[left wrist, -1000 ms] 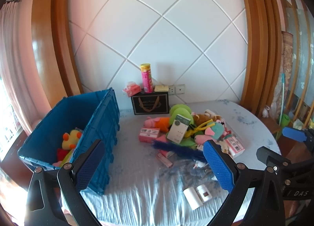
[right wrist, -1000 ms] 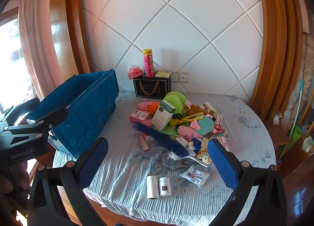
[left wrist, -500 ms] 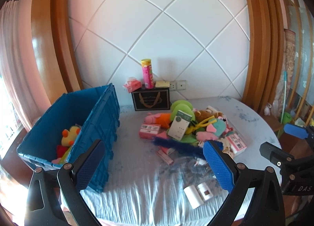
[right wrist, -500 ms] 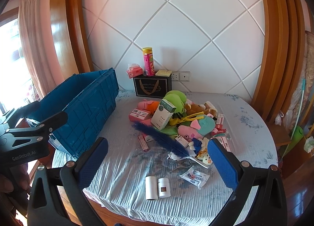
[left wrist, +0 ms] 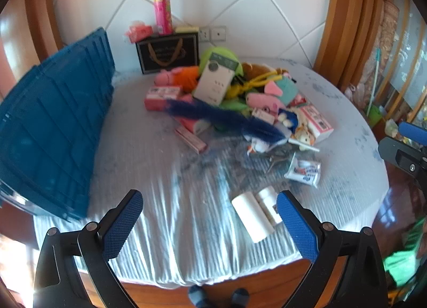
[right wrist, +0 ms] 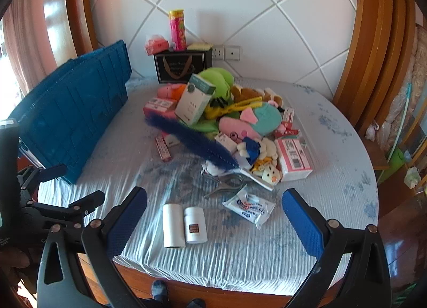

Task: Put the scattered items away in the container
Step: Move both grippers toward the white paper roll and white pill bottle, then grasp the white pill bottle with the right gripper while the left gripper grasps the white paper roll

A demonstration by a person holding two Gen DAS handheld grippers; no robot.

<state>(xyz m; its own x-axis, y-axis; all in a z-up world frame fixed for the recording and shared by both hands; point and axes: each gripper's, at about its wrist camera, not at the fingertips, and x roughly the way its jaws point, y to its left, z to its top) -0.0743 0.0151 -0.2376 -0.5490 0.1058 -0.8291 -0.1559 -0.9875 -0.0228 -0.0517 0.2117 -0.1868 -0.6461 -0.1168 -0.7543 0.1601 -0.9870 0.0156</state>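
Both tongs wide, empty, over the tabletop [right wrist: 333, 147].
Left tongs [left wrist: 210, 222], right tongs [right wrist: 214, 217]; bottles [right wrist: 184, 223] at 12 o'clock, bin [right wrist: 72, 118] at 10.

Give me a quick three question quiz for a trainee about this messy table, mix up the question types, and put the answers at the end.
1. True or false: the right tongs are shut on the white bottle.
2. Which lies nearest the table's front edge? A) blue feather B) white roll C) green plush
3. Fill in: the blue crate stands on the ___ side of the table.

Key: 1 false, both tongs, left too, are open and empty. 2 B. 3 left.
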